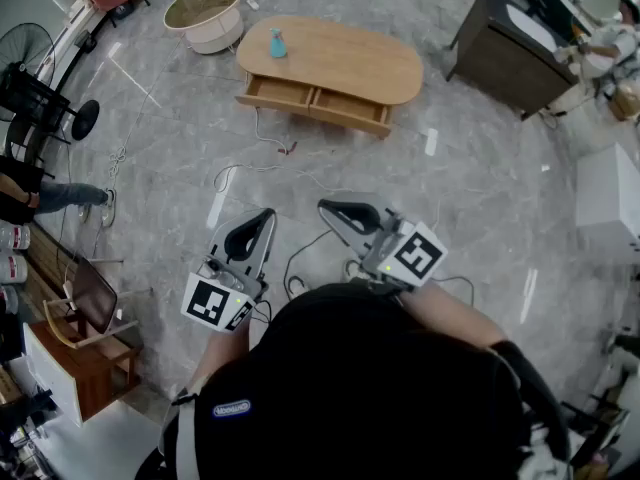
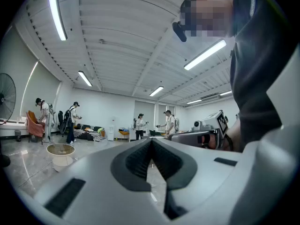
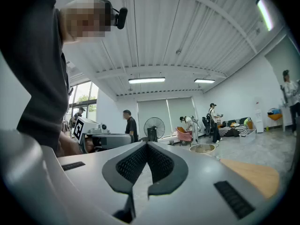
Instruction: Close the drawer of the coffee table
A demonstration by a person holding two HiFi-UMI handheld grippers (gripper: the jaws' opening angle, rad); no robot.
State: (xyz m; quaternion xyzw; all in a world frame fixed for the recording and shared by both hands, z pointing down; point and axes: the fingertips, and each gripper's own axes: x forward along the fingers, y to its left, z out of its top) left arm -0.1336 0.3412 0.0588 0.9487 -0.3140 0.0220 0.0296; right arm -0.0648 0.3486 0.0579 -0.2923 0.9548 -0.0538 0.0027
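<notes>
left gripper (image 1: 260, 222) and right gripper (image 1: 329, 208) both closed tight, nothing held, well back from coffee table (image 1: 345, 58); drawers (image 1: 278, 94) pulled out

Bare floor (image 1: 480, 198) stretches from the left hand-held gripper (image 1: 266, 215) and the right hand-held gripper (image 1: 326, 207) to the far desk (image 1: 350, 58), crossed only by loose cables (image 1: 250, 173). Two drawers (image 1: 275, 94) jut from the desk's near side. A round side table (image 1: 205, 13) stands just left of the desk. A dark cabinet (image 1: 500, 53) stands to its right, with a gap between them.
</notes>
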